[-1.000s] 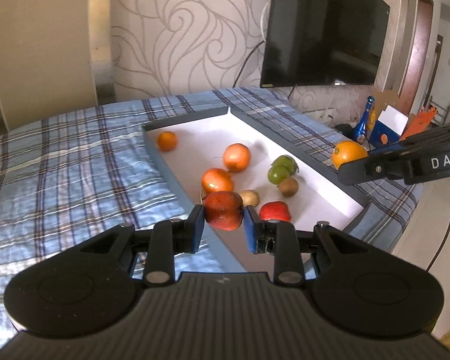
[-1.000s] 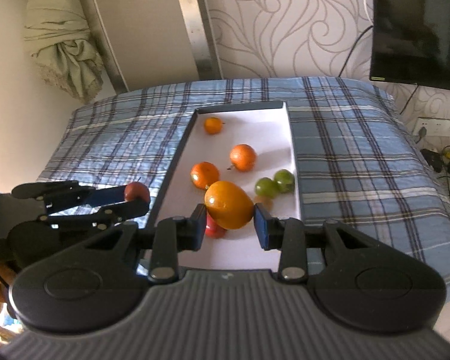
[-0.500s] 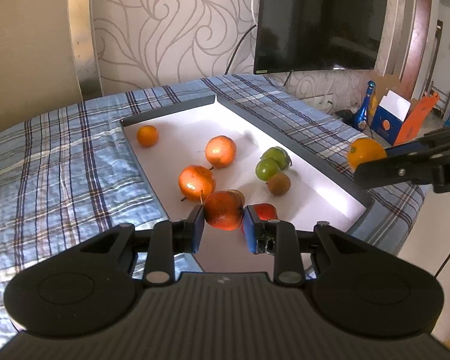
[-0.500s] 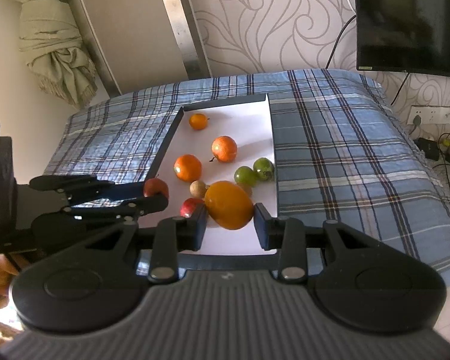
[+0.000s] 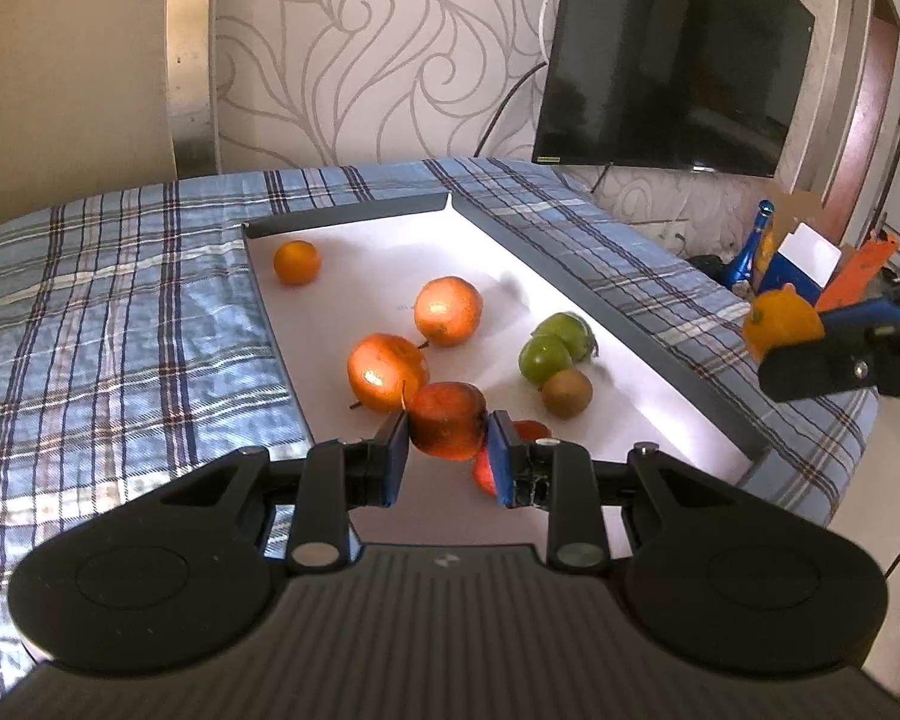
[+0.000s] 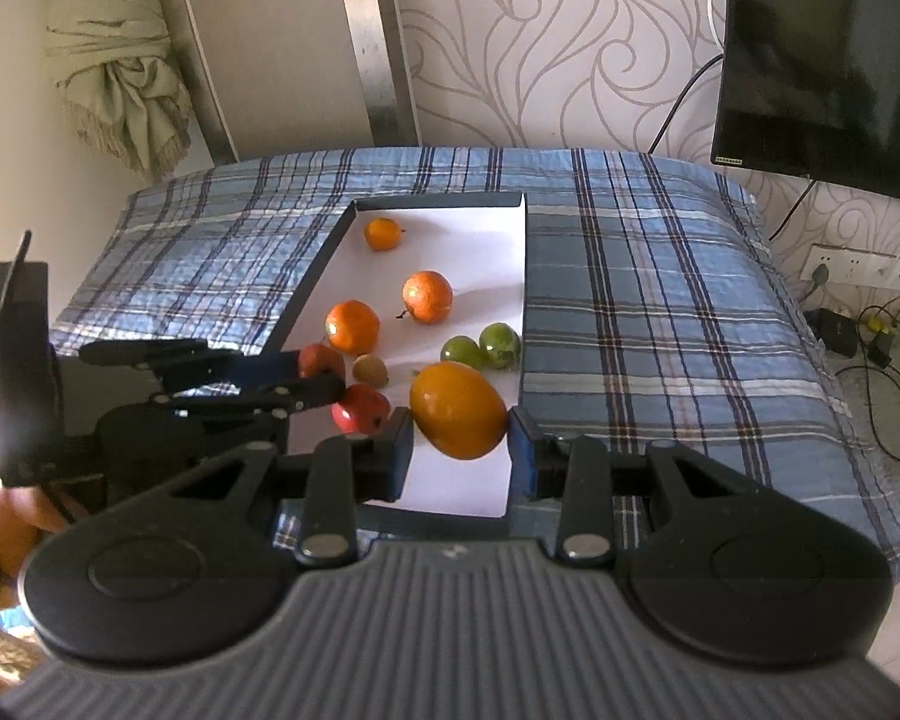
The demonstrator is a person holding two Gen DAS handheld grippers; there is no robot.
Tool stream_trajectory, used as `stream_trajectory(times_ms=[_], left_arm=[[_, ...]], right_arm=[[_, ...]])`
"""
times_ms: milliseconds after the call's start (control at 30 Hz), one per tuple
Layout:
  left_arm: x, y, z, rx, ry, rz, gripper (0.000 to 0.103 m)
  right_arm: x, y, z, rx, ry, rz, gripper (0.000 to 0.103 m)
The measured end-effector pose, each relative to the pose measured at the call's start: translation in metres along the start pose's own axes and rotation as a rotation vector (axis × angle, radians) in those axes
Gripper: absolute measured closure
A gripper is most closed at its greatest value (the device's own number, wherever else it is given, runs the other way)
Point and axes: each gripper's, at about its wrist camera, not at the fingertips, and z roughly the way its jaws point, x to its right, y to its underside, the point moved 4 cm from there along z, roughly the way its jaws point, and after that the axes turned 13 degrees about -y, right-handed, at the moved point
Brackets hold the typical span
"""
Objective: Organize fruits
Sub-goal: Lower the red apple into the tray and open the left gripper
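Tray (image 5: 600, 294) nearer, both fruits still gripped

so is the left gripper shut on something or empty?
Shut on fruit: the left gripper has both blue pads pressed against a red apple, held above the near end of the tray.

Left tongs (image 5: 448, 441) clamped on fruit; right tongs (image 6: 461, 438) likewise — both raised.

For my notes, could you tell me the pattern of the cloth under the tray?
Blue plaid cloth, clearest in the right wrist view.
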Motion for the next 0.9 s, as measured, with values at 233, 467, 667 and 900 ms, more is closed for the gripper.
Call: stream_trajectory(times_ms=[233,467,667,900], left_arm=[[0.005,-0.011,0.008,0.007,-0.029,0.022,0.07],[0.009,-0.016,0.024,-0.019,-0.044,0.035,0.07],[0.022,-0.009,0.013,-0.017,-0.02,0.045,0.07],[0.028,-0.003,-0.004,-0.002,-0.035,0.046,0.07]], right_arm=[[0.003,0.001,0.003,-0.007,-0.022,0.001,0.066],[0.005,0.003,0.004,-0.007,-0.042,0.006,0.066],[0.012,0.003,0.001,-0.005,-0.04,0.011,0.066],[0.011,-0.001,0.007,-0.014,-0.066,-0.007,0.066]])
